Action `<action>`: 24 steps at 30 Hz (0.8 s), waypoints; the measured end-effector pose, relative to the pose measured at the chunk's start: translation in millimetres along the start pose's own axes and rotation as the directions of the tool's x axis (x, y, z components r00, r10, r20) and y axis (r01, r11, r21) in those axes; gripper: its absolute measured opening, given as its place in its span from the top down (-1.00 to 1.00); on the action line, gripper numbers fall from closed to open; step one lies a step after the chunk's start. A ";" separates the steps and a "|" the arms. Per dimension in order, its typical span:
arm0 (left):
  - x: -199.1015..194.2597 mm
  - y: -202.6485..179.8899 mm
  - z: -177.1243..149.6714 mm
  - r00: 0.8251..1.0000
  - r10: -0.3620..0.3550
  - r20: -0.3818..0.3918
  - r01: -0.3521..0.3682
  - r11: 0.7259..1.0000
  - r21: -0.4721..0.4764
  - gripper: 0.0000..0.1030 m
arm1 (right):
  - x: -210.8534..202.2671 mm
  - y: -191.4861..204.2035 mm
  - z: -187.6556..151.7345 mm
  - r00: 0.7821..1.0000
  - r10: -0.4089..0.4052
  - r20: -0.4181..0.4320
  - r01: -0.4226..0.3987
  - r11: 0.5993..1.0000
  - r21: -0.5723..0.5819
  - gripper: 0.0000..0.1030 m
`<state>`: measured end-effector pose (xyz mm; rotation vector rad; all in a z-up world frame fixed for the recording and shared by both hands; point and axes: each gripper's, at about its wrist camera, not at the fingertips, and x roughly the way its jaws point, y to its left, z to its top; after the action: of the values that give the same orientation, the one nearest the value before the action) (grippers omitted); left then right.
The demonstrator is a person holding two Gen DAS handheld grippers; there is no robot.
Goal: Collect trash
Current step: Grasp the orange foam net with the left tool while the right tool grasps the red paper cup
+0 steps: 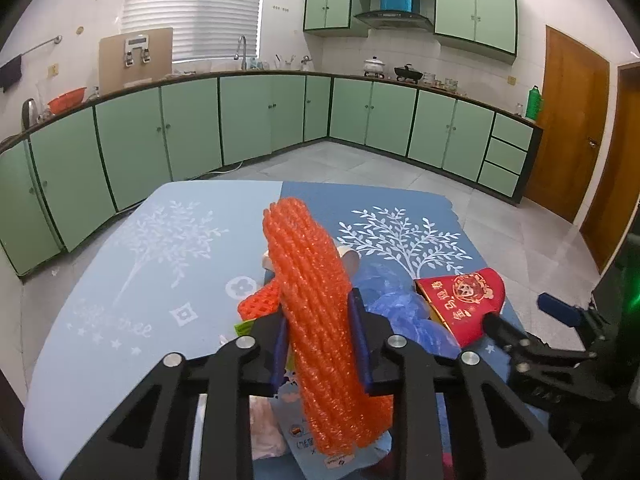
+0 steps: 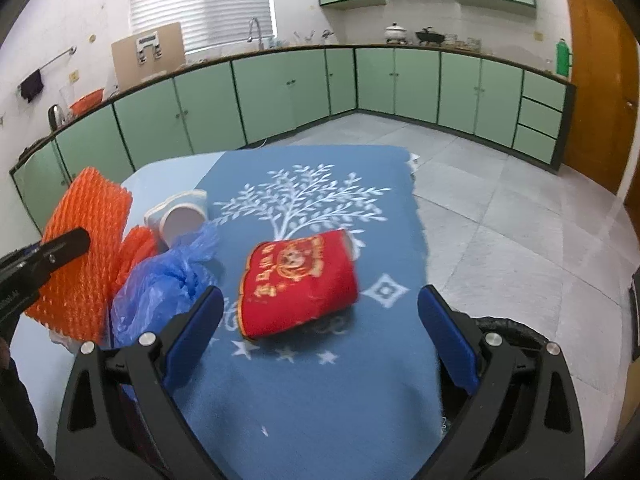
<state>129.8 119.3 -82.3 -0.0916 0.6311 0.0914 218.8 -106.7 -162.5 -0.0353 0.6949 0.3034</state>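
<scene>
Right tongs (image 2: 320,332) are spread wide and empty, red pouch (image 2: 298,282) lying dead ahead on the worktop (image 2: 320,400), long axis crosswise to the fingers; left tongs (image 1: 320,340) are pinching the orange net (image 1: 316,320), well left of the pouch, so I'd say right is nearer.

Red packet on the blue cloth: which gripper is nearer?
Right. The right gripper is open with the red packet just ahead between its fingers; the left gripper is off to the packet's left, shut on the orange foam net.

orange foam net (image 1: 316,312) held upright off the table; red paper cup (image 2: 298,282) lies sideways.
</scene>
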 end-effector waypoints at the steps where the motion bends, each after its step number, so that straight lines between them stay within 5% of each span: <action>1: 1.0 1.5 0.6 1.000 0.000 -0.002 0.000 1.000 -0.002 0.47 | 4.6 4.0 -0.3 1.000 -0.001 -0.007 0.001 1.000 -0.009 -0.84; 15: 8.6 0.6 2.8 1.000 -0.015 -0.022 0.015 1.000 -0.007 0.47 | 34.4 9.5 2.7 0.993 -0.031 -0.111 0.024 0.997 -0.069 -0.83; 17: 8.2 1.1 3.1 1.000 -0.016 -0.022 0.016 1.000 -0.010 0.47 | 37.2 10.6 2.8 0.992 -0.024 -0.120 0.015 0.997 -0.076 -0.54; 24: 3.3 -0.2 5.6 1.000 -0.015 -0.012 0.015 1.000 -0.008 0.55 | 35.4 11.5 2.4 0.993 -0.012 -0.119 0.002 0.996 -0.087 -0.52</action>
<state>135.7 119.9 -79.7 -0.1046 0.6423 0.0787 242.7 -86.1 -182.3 -0.1394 0.8000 0.3268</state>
